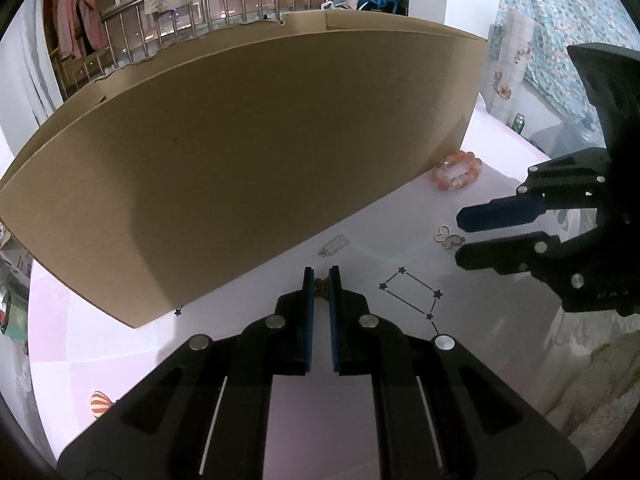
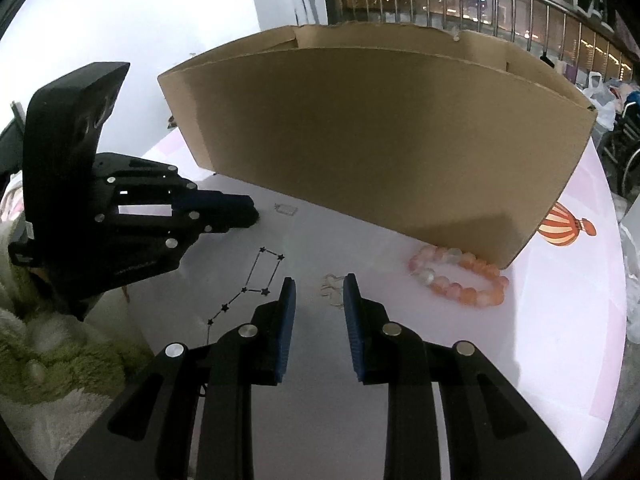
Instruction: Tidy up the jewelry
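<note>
The left gripper [image 1: 322, 280] was closed on a small gold-coloured trinket [image 1: 322, 289], mostly hidden between its pads, so its kind was unclear. The right gripper [image 2: 319, 292] hovered with jaws apart and nothing between the pads, the butterfly pendant [image 2: 331, 286] lying on the white table [image 2: 540, 340] just beyond its tips, partly hidden by the right finger. A small clear charm [image 1: 334, 245] lay beside the cardboard box [image 1: 248, 152], its long axis running slantwise along the box wall. The pink bead bracelet [image 2: 460, 280] lay flat at the box's corner.
</note>
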Tool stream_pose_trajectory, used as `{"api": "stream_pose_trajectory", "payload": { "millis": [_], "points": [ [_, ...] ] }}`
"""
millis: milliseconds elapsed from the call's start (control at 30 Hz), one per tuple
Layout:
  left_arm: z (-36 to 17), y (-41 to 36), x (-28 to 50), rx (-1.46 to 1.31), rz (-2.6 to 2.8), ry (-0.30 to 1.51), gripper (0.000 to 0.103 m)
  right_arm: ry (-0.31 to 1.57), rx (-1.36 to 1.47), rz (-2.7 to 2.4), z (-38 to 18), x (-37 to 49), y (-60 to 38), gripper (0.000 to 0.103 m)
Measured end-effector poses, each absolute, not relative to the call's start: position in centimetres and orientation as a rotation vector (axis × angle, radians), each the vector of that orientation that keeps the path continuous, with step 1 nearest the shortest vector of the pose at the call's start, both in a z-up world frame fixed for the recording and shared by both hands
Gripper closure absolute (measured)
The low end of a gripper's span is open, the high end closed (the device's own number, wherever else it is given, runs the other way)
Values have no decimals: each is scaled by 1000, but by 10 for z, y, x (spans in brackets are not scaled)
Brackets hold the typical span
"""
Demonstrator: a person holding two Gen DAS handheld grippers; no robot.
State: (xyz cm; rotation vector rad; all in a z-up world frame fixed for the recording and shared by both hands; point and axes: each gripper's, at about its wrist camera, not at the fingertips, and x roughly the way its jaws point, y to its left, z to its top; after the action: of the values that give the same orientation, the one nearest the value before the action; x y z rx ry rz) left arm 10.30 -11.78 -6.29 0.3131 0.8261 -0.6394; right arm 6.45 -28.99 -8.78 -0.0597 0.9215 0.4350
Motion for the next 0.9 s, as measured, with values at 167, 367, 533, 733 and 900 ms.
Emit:
{"api": "stream_pose_trajectory", "payload": {
  "millis": [167,367,533,733,900],
  "points": [
    [-63,-117,103,309,-639,828,97,938,-37,458,-90,65,-287,78],
    [-63,-116,104,305,-637,830,97,940,6,485,-91,67,-286,78],
    [-63,-115,104,306,-637,830,97,919,-8,481,-89,68,-285,78],
    [-63,-115,104,305,-636,830,97,891,-51,447,-84,67,-292,78],
    [-63,-115,104,306,-637,830,97,901,-113,460,-86,68,-283,78]
  ]
}}
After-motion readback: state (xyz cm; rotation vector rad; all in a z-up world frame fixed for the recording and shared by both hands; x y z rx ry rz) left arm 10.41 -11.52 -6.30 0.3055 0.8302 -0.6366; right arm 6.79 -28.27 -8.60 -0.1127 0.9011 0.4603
